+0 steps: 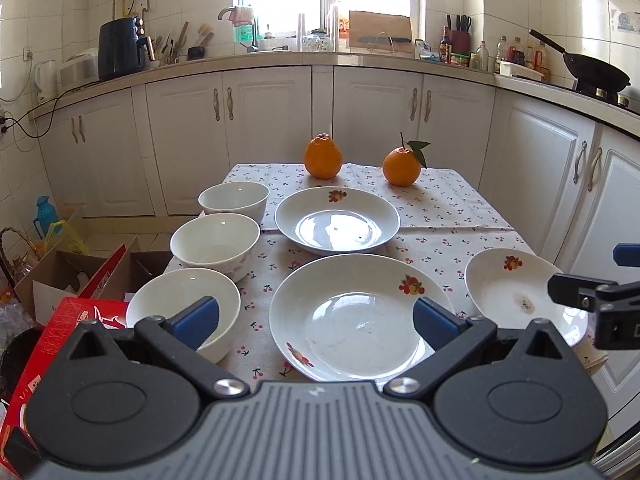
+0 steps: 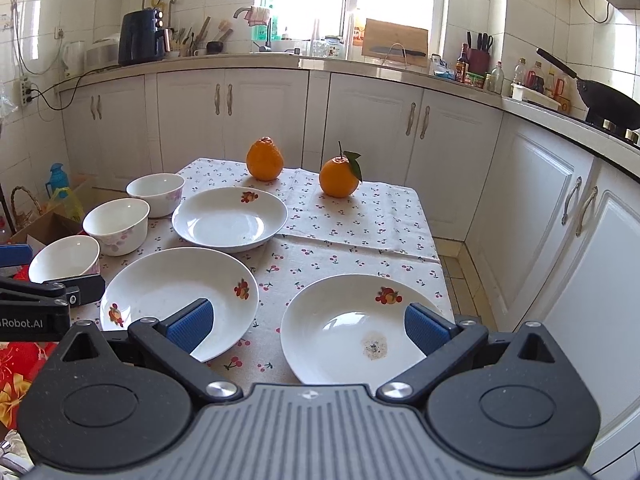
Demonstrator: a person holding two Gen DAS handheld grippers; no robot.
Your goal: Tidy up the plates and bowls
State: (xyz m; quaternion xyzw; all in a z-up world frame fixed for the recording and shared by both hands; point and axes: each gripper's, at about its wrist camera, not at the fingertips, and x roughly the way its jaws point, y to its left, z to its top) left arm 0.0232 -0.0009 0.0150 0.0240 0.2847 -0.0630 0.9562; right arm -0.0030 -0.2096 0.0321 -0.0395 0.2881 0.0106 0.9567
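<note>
Three white plates with fruit prints lie on the cherry-print tablecloth: a far one (image 1: 338, 222) (image 2: 230, 218), a near middle one (image 1: 352, 320) (image 2: 176, 292) and a near right one with a brown stain (image 1: 516, 292) (image 2: 352, 332). Three white bowls stand in a row along the left edge: far (image 1: 234, 198) (image 2: 156, 192), middle (image 1: 216, 242) (image 2: 117, 220), near (image 1: 180, 304) (image 2: 64, 258). My left gripper (image 1: 316, 322) is open and empty above the near middle plate. My right gripper (image 2: 308, 326) is open and empty above the stained plate.
Two oranges (image 1: 323, 157) (image 1: 401, 167) stand at the table's far end. Cardboard and red boxes (image 1: 72, 280) sit on the floor to the left. White cabinets (image 1: 540, 168) run behind and along the right. A wok (image 1: 596, 74) sits on the stove.
</note>
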